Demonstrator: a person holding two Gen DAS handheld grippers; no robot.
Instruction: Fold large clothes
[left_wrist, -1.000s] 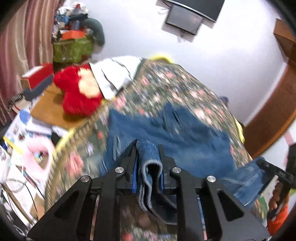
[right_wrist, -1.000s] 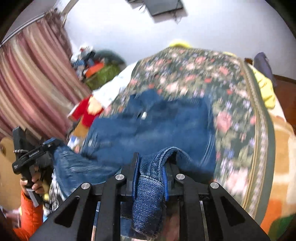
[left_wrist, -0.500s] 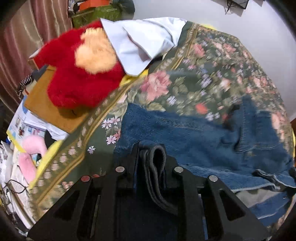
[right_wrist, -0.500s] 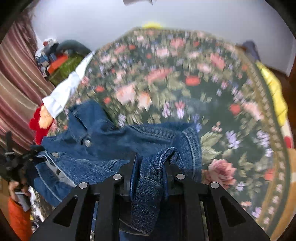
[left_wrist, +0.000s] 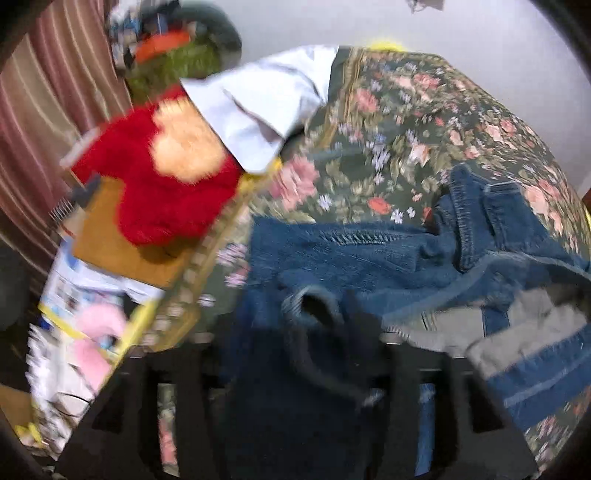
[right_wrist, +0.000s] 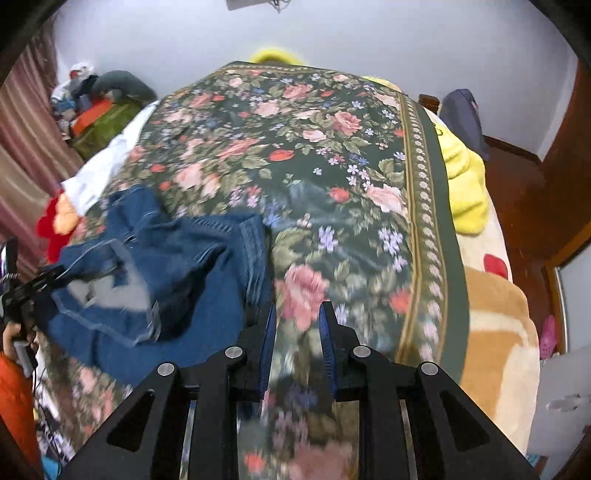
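Denim jacket (left_wrist: 369, 254) lies bunched on the flowered bedspread (left_wrist: 406, 122) in the left wrist view, its grey lining turned out at the right; the left tool (left_wrist: 325, 332) still grips a dark fold of it, as a second ago, though blur hides the fingers. In the right wrist view, the right tool (right_wrist: 297, 325) now stands apart and empty, having released the cloth it held, so that fold seems laid down beside the jacket (right_wrist: 177, 273).
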